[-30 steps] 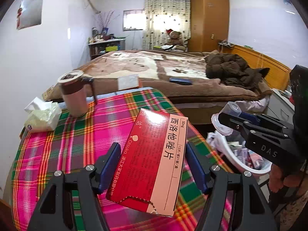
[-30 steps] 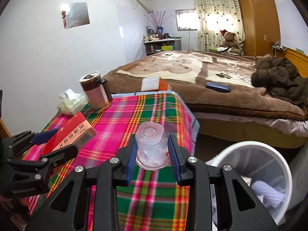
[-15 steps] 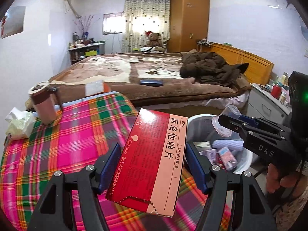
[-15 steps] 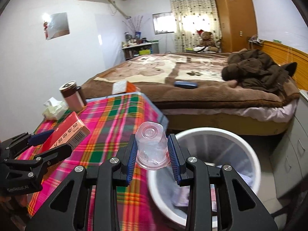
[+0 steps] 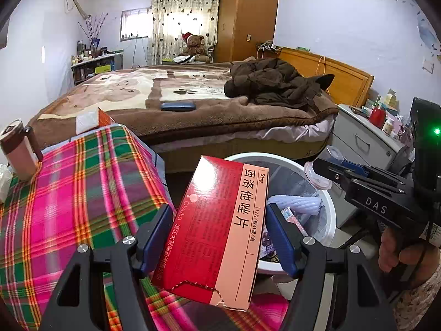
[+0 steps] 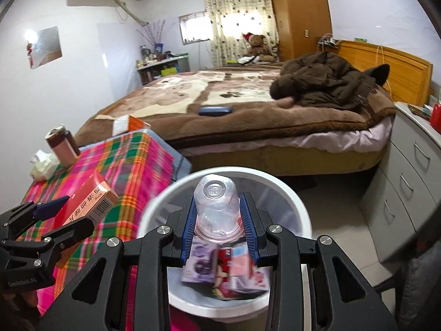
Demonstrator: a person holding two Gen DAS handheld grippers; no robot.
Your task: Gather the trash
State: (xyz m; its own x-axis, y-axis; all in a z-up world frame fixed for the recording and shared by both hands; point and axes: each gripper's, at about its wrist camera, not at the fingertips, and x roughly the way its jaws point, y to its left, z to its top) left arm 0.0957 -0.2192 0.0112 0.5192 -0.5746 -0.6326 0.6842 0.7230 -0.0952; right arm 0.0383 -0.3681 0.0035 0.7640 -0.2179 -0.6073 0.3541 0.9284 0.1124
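The brown-blanketed bed (image 6: 248, 104) fills the background as before, but the pink-and-green plaid tablecloth (image 5: 69, 193) has slid off to the left of both views, and the round white plastic trash bin (image 6: 289, 193), only half in view a second ago, now sits squarely below the right gripper (image 6: 217, 220). That gripper is clenched on a clear plastic cup (image 6: 216, 207), held bottom-up directly above the bin's opening, over the colourful wrappers (image 6: 223, 270) already inside. The left gripper (image 5: 217, 237) is clamped on a red and pink cardboard medicine box (image 5: 217, 231), which has travelled from above the table to its right edge, just beside the bin's rim.
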